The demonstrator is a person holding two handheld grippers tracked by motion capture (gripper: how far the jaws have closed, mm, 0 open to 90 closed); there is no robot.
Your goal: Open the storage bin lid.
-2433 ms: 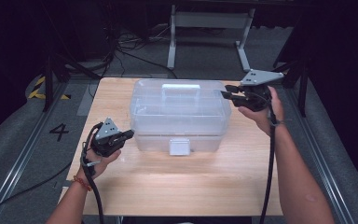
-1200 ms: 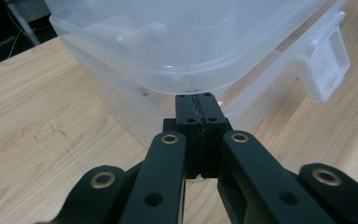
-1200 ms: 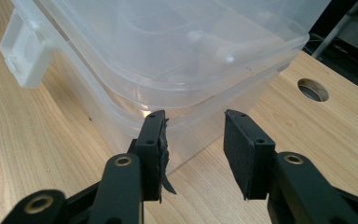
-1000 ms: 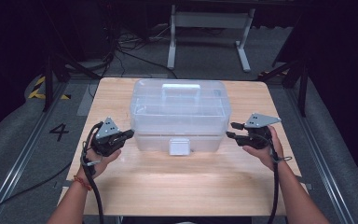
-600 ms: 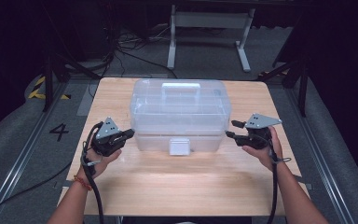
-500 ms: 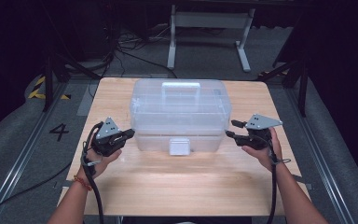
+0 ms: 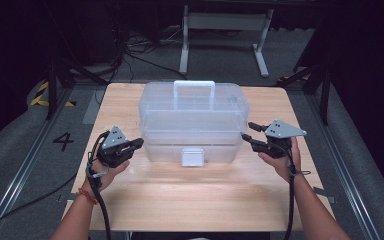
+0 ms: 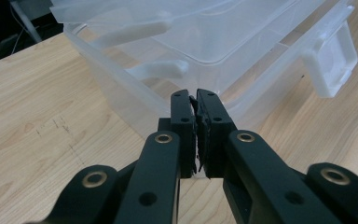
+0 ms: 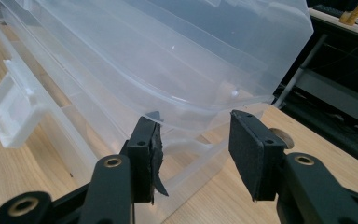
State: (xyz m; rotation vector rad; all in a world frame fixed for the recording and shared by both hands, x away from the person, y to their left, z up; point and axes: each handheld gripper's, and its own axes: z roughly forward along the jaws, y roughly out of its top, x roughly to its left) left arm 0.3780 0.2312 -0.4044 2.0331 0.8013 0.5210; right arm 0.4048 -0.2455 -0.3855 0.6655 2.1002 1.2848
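Lowest in the high view, two forearms come up from the bottom edge across the pale wooden surface (image 7: 200,200). At lower left of centre the left gripper (image 7: 136,144) sits with its jaws pressed together on nothing; its own view shows the pads meeting just short of the box wall. At right of centre the right gripper (image 7: 247,132) has its jaws parted to a moderate gap and nothing between them, the tips just beside the right end of the box, not plainly touching it.

Between them, mid-frame, stands the clear plastic storage box (image 7: 194,122), lid on, with a white latch (image 7: 192,156) at the middle of its near face and a white carry handle (image 7: 194,86) lying along the top toward the far side.

It looks empty, so probably light. The thin walls and lid will likely flex under a pinch, and the smooth plastic could slip between pads. The better holds are the stiff projecting rim under the lid at each end, the small moulded end grip (image 9: 186,148), or the handle.

Beyond the surface lie dark floor, cables and a grey metal stand (image 7: 222,35).
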